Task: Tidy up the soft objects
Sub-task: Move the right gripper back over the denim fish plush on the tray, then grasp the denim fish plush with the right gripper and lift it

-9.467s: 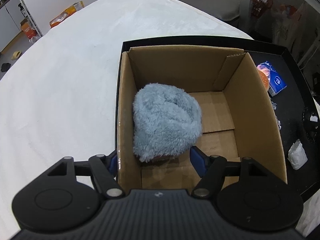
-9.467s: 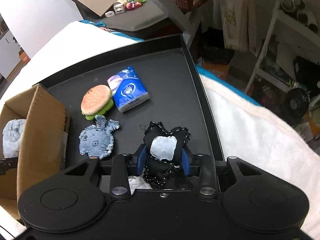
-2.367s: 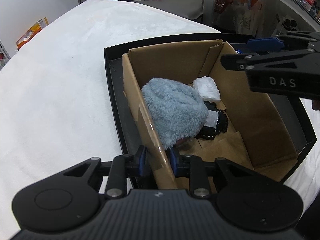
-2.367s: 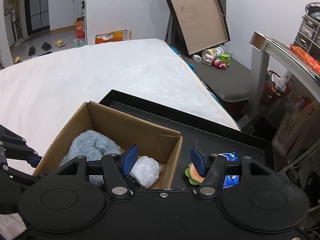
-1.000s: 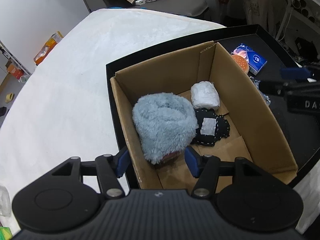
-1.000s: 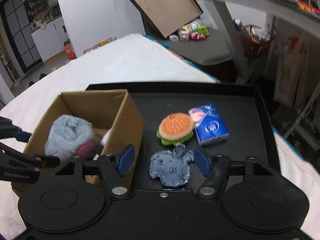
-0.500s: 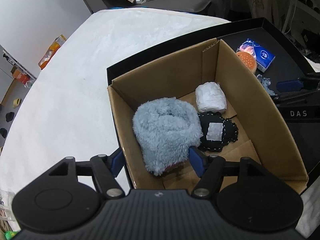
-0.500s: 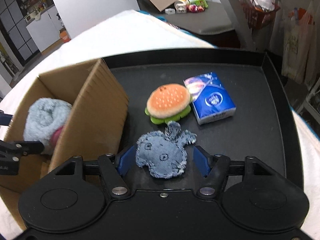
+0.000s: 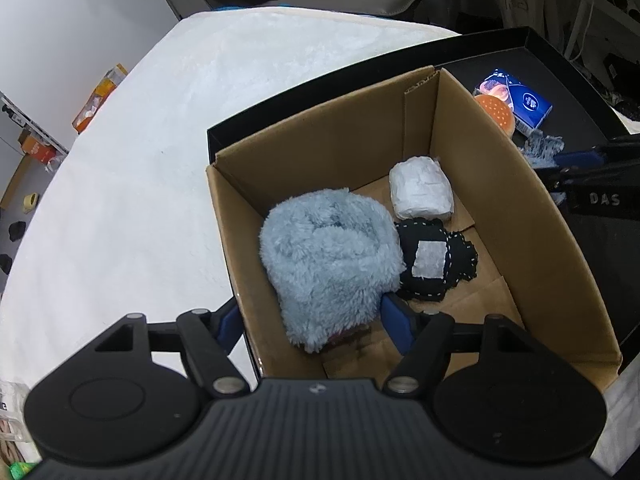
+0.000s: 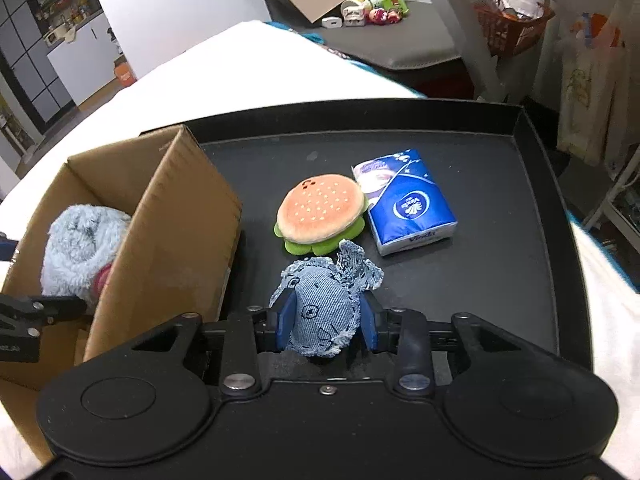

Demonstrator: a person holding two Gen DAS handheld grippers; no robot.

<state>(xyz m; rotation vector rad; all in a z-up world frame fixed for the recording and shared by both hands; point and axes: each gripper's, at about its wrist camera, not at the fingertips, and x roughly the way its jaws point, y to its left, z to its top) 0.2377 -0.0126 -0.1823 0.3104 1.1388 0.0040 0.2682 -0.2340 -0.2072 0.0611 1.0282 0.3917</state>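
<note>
In the right wrist view a denim whale toy (image 10: 324, 296) lies on the black tray (image 10: 500, 240), and my right gripper (image 10: 324, 316) is closing on it, its blue pads pressing both sides. Behind it sit a plush burger (image 10: 320, 212) and a blue tissue pack (image 10: 408, 206). The cardboard box (image 9: 520, 216) holds a fluffy blue toy (image 9: 328, 256), a black stitched toy (image 9: 436, 260) and a white packet (image 9: 420, 194). My left gripper (image 9: 312, 322) straddles the box's left wall, its jaws opening, touching nothing I can see.
The tray rests on a white plush cover (image 9: 140, 160). The box's right wall (image 10: 180, 216) stands just left of the right gripper. Shelves, a basket and clutter lie beyond the tray's far rim.
My right gripper sank onto the denim whale and its jaws came together on it. The left gripper's jaws spread a little wider around the box wall.
</note>
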